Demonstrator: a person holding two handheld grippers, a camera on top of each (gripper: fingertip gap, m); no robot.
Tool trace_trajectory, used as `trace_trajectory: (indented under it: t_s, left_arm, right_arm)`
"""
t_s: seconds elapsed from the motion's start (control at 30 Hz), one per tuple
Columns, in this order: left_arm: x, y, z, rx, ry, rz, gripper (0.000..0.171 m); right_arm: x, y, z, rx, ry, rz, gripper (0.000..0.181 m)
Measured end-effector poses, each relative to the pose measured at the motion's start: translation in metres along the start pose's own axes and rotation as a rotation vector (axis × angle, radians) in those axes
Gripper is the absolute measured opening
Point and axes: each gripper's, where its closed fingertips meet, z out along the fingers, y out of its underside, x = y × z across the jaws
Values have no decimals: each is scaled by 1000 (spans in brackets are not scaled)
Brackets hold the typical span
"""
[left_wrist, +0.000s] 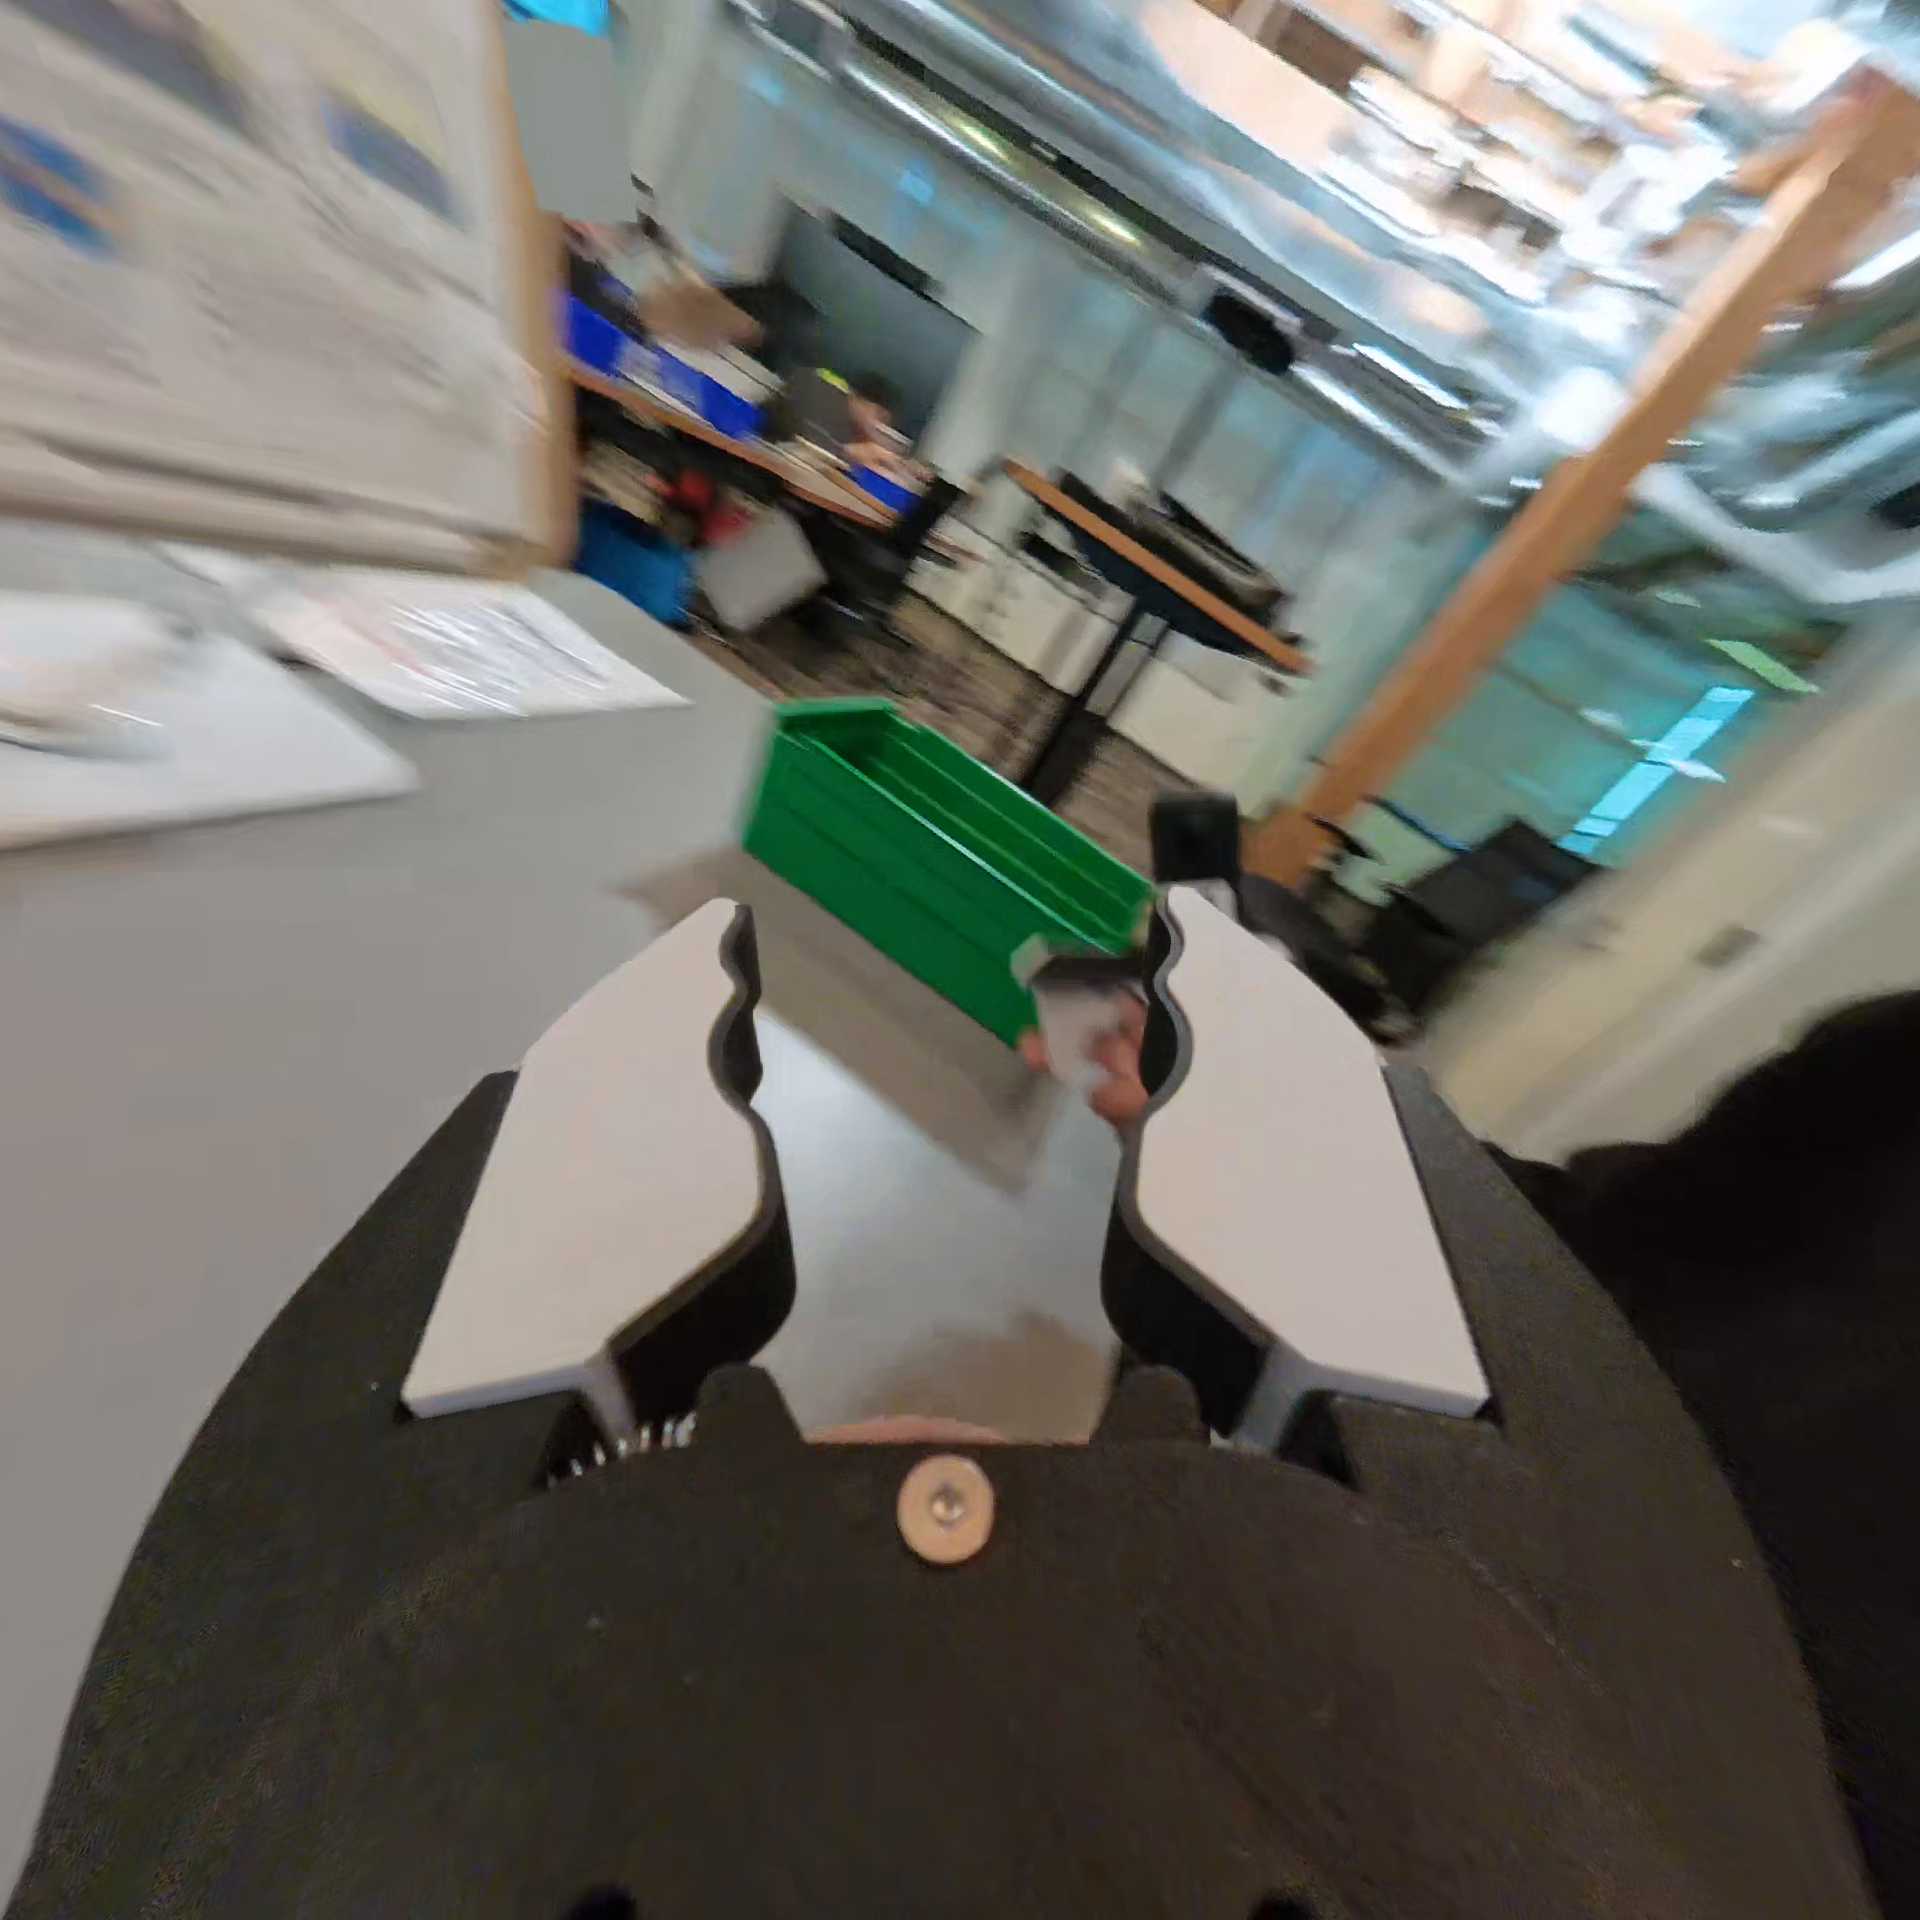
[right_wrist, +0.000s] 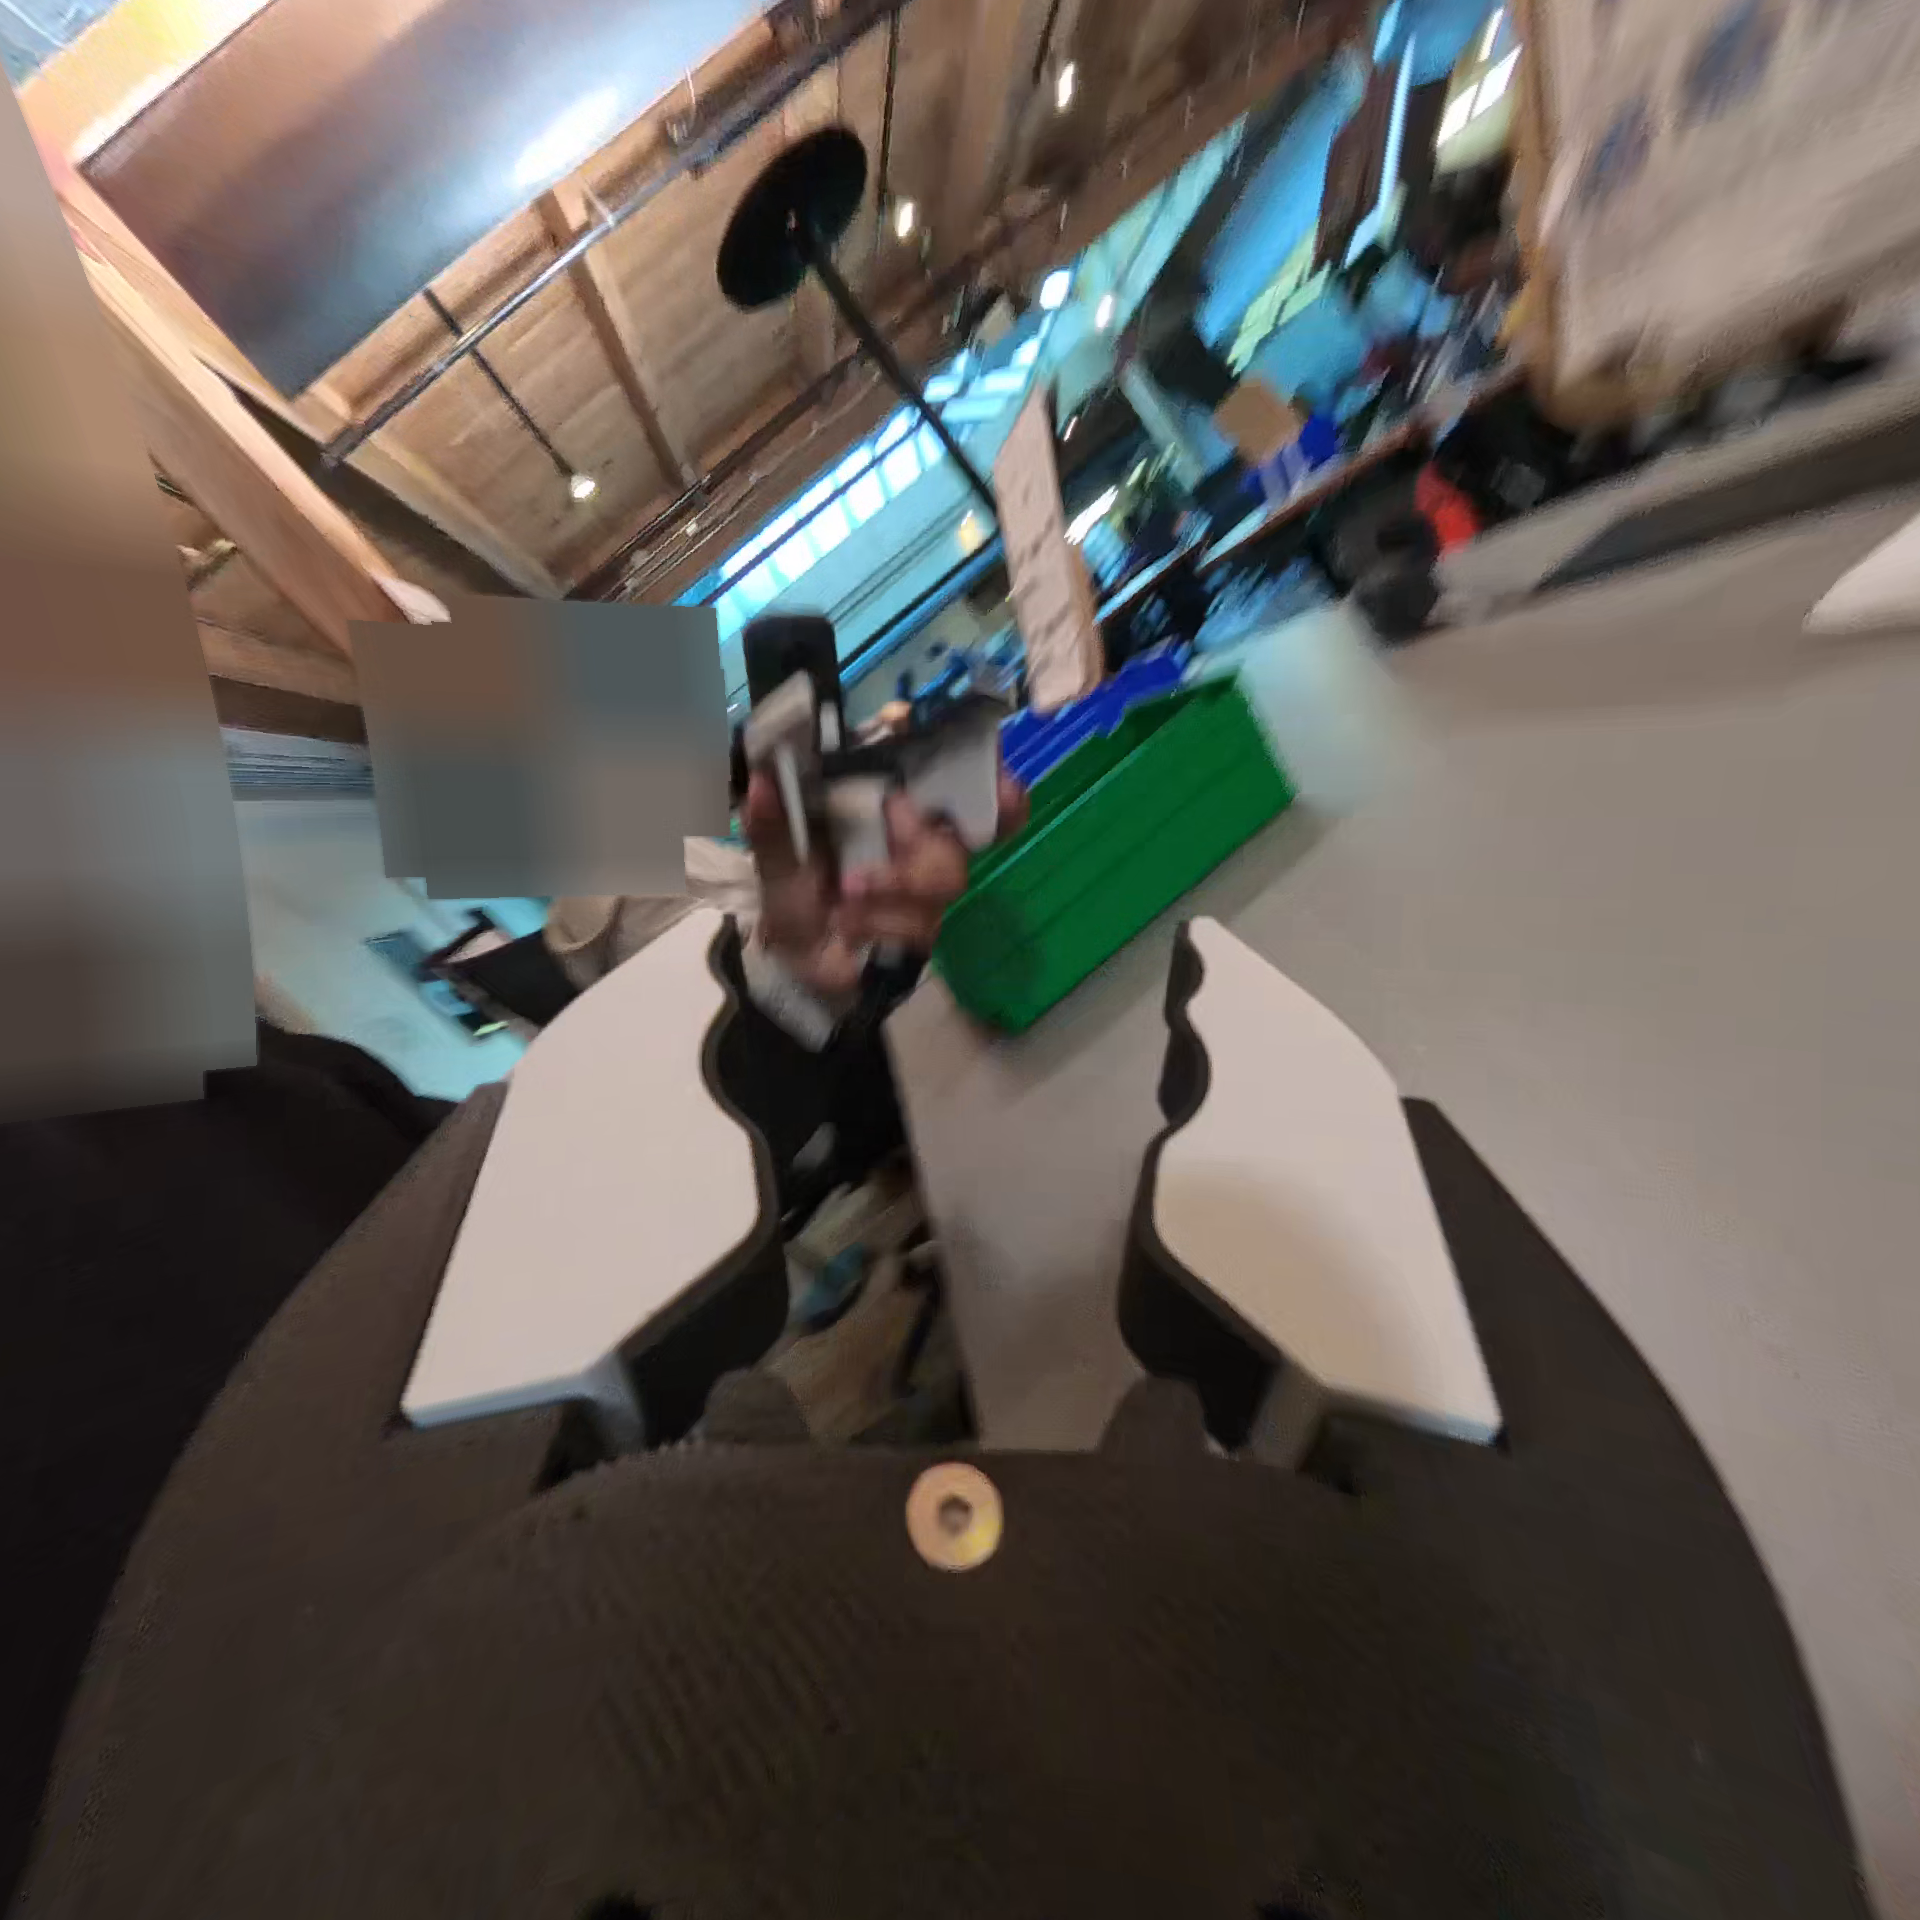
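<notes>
A green plastic bin (left_wrist: 914, 831) stands on the grey table (left_wrist: 312, 1039), near its far edge; its inside is hidden. My left gripper (left_wrist: 956, 914) is open and empty, held above the table and pointing at the bin. The right gripper (left_wrist: 1081, 1003), held by a hand, shows by the bin's near corner. In the right wrist view my right gripper (right_wrist: 956, 935) is open and empty, over the table's edge, with the green bin (right_wrist: 1122, 862) just beyond its fingertips. The left gripper (right_wrist: 821, 769), in a hand (right_wrist: 862, 894), is beside the bin. Both views are motion-blurred.
Printed sheets (left_wrist: 457, 644) and a white board (left_wrist: 208, 748) lie on the table's left part. A poster panel (left_wrist: 260, 260) stands behind them. Beyond the table are desks (left_wrist: 1143, 561), a wooden post (left_wrist: 1558, 499) and a seated person (left_wrist: 873, 405). A blurred white shape (right_wrist: 1330, 717) is next to the bin.
</notes>
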Motion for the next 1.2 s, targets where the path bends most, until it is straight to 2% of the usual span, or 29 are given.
trace_trajectory:
  t_s: [0.07,0.13,0.2,0.27,0.37,0.5,0.6,0.7,0.87,0.97,1.2]
  left_arm:
    - [-33,-35,-49,15,-168,90,71]
    - [-79,-66,-111,37,-400,159,71]
    - [-122,-85,-179,102,-626,135,68]
    - [-151,-85,-230,140,-747,71,67]
    - [-185,-66,-269,103,-875,10,72]
    - [-210,-29,-262,-47,-902,-73,69]
    - [-219,4,-247,-244,-914,-72,65]
    - [-230,34,-247,-415,-982,-69,65]
    - [-230,57,-234,-483,-919,-174,61]
    - [-232,61,-234,-520,-938,-164,51]
    - [-233,79,-231,-652,-922,-193,48]
  right_arm:
    - [-3,40,16,-133,-87,106,78]
    - [7,68,24,-224,-66,98,75]
    - [13,87,29,-310,-43,47,75]
    - [16,99,30,-376,-22,-33,74]
    - [23,114,30,-449,18,-107,76]
    - [23,115,34,-437,10,-87,74]
    - [25,111,34,-412,17,-66,72]
    - [27,109,33,-405,31,-68,70]
    - [27,114,31,-431,31,-63,70]
    - [28,117,31,-443,33,-65,69]
    - [34,118,30,-448,48,-56,68]
